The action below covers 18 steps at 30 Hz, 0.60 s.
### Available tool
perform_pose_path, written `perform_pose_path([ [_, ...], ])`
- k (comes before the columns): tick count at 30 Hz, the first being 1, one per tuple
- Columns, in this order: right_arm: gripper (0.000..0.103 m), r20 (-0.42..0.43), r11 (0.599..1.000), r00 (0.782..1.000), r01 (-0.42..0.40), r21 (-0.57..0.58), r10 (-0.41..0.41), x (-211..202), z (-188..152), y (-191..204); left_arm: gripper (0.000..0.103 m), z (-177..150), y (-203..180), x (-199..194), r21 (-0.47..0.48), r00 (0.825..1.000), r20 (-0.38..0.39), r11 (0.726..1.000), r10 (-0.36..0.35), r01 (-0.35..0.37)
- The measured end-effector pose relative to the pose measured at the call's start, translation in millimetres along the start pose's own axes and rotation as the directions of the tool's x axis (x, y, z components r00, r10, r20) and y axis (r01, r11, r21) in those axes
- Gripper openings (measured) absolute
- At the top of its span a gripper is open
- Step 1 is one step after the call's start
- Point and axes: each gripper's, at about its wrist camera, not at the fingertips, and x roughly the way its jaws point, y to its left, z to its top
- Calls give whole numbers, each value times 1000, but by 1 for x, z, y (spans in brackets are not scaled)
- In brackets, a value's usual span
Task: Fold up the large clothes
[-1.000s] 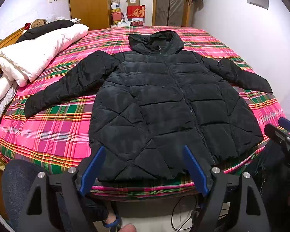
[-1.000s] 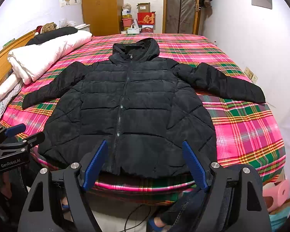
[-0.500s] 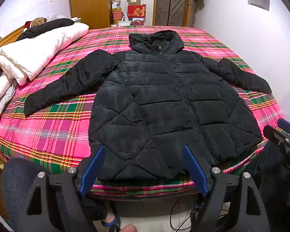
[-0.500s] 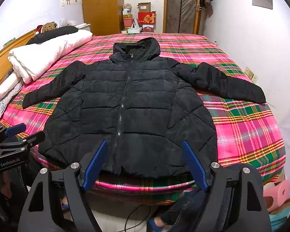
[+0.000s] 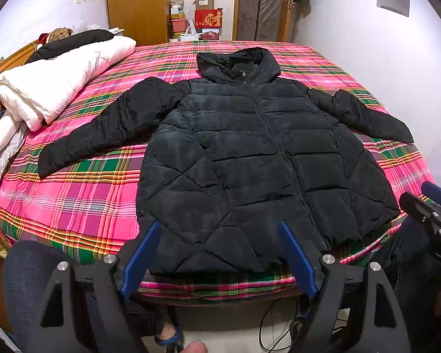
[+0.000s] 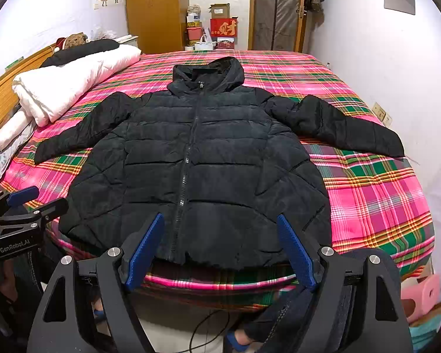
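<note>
black jacket [image 5: 250, 158] flat on plaid bed [image 5: 82, 200], white duvet [image 5: 58, 88] beside, both claws spread

The jacket [image 5: 250, 158] lies spread on the bed [image 5: 82, 203] before me, hood farthest, a rolled quilt [image 5: 58, 88] to its left, perhaps against the headboard.

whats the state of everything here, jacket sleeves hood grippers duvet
black puffer jacket: flat, front up, zipped, unfolded
sleeves: both spread outward
hood: flat above collar
left gripper: open, empty, before the hem
right gripper: open, empty, before the hem
white duvet: folded, beside jacket
</note>
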Motion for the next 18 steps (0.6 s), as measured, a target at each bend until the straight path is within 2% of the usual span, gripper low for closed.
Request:
perform_pose_path([
  [18,79,-1,1000,1000,1,-2,-1,0,0,1,83,0,0,-1,1,1000,2,1000,-1,1],
])
